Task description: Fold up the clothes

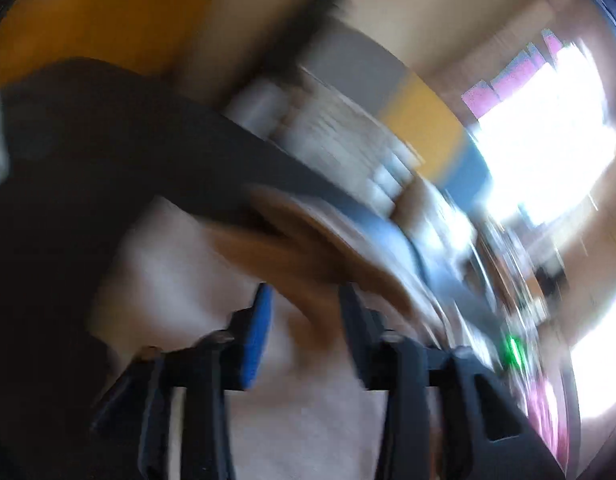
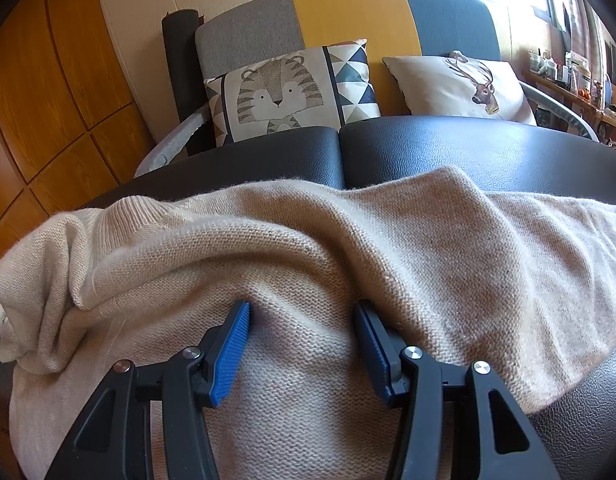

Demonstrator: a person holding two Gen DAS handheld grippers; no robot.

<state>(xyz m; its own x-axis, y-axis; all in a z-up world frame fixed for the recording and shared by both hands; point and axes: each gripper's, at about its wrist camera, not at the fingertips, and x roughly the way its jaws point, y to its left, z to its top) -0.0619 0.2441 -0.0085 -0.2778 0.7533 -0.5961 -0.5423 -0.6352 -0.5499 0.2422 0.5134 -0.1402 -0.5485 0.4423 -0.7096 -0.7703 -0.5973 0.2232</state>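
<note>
A beige knit sweater (image 2: 347, 240) lies rumpled across a black padded surface (image 2: 467, 148), with a thick fold running across its middle. My right gripper (image 2: 304, 312) is open, its blue-padded fingers (image 2: 232, 344) spread wide, tips resting on the knit just below that fold. The left wrist view is heavily blurred. There my left gripper (image 1: 308, 304) is open over the pale sweater (image 1: 168, 272), and a tan fold of it (image 1: 308, 240) lies just beyond the fingertips. Nothing is pinched between either pair of pads.
Behind the black surface stands a sofa (image 2: 347, 8) with grey, yellow and blue back panels, a tiger cushion (image 2: 280, 92) and a deer cushion (image 2: 459, 84). Wooden cabinet doors (image 2: 48, 80) fill the left. A cluttered shelf (image 2: 567, 76) and a bright window are at the right.
</note>
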